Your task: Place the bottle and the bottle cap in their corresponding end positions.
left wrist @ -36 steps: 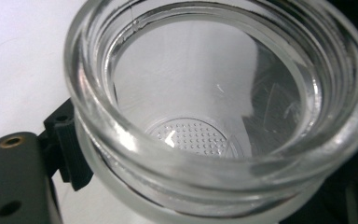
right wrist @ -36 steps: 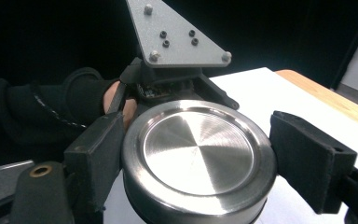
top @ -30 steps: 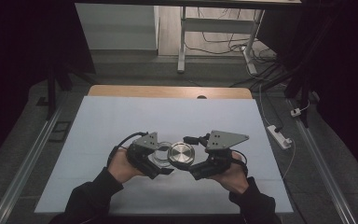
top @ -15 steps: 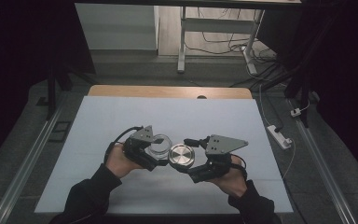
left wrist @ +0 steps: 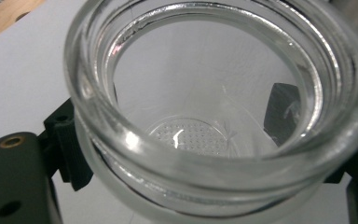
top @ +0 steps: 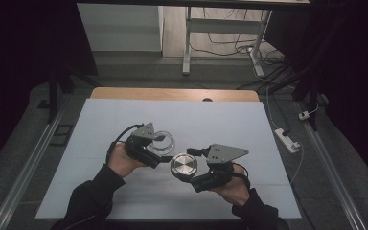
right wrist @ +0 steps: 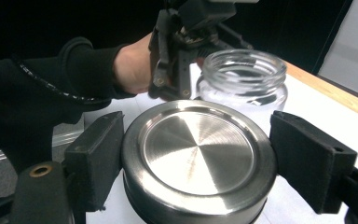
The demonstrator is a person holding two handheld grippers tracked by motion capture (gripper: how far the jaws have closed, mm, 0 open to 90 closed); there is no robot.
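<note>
Jaws around jar and lid

The jar is clear, glossy glass with a dimpled base. The lid is brushed, shiny metal. The table has a matt white top with a wooden edge.

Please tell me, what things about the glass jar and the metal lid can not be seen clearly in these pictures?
- Glass jar, left gripper view: its base is cut off by the bottom edge; the jaws show only partly behind the glass.
- Metal lid, right gripper view: its underside and inner thread are hidden by its own top.
- High view: the jar is too small and half covered by the left gripper; the right gripper hides part of the lid's edge.
</note>
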